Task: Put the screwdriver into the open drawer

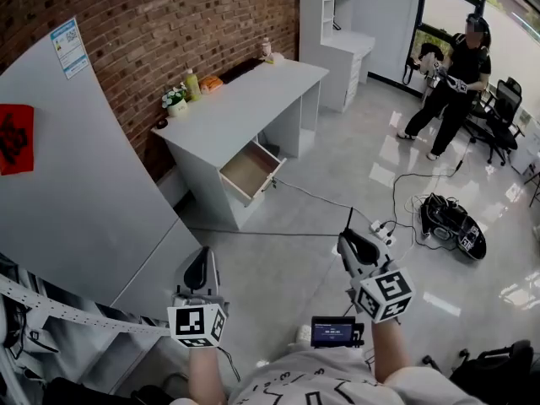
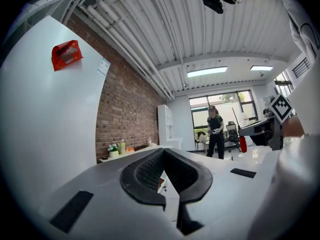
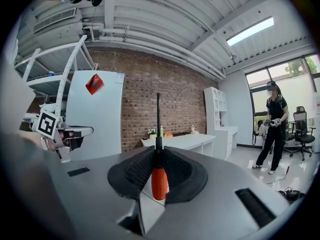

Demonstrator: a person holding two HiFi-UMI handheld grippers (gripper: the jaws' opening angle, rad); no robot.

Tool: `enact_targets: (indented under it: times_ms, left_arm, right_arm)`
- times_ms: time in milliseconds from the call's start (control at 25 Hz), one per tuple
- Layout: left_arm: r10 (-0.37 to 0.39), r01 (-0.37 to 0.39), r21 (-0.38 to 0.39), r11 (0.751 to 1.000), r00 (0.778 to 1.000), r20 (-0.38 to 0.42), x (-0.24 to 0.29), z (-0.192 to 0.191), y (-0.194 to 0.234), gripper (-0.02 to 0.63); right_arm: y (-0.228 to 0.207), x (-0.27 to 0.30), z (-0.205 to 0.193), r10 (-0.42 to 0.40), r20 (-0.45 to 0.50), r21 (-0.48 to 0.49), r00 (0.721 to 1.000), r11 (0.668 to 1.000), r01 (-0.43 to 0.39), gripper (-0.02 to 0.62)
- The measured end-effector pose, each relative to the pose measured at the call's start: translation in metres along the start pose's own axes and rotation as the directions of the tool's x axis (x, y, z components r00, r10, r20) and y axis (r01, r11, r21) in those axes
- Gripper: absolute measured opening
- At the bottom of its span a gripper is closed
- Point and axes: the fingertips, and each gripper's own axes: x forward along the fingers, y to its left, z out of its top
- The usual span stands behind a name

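My right gripper [image 3: 158, 164] is shut on a screwdriver [image 3: 159, 181] with an orange handle; its dark shaft [image 3: 158, 115] sticks straight out past the jaws. In the head view the right gripper [image 1: 349, 240] hangs low right of centre, with the thin shaft [image 1: 349, 218] pointing away from me. My left gripper [image 1: 201, 267] is shut with nothing in it, at lower left. The open drawer [image 1: 251, 171] juts from the grey desk [image 1: 245, 95] well ahead of both grippers, across a stretch of floor. In the left gripper view the left gripper [image 2: 164, 153] points toward that desk.
A large white panel [image 1: 76, 175] and metal shelving stand close on my left. On the desk's far edge sit a plant pot [image 1: 175, 99] and bottles. Cables [image 1: 396, 201] and a black bag [image 1: 451, 224] lie on the floor at right. A person [image 1: 456, 78] stands far back right.
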Motion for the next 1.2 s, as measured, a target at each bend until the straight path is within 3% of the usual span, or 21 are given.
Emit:
enact_targets:
  times_ms: [560,1200]
  left_arm:
    - [0.050,-0.052,0.047,0.998,0.998,0.035,0.095,0.006,-0.011,0.012]
    - [0.118,-0.118,-0.027,0.993,0.993,0.017,0.207,-0.020,0.054,0.012]
  right_arm:
    - [-0.072,0.079,0.000,0.104,0.004,-0.083,0.995,0.991,-0.103,0.060]
    - [-0.113,0.196,0.003,0.105,-0.017,-0.031,0.994,0.994,-0.105,0.060]
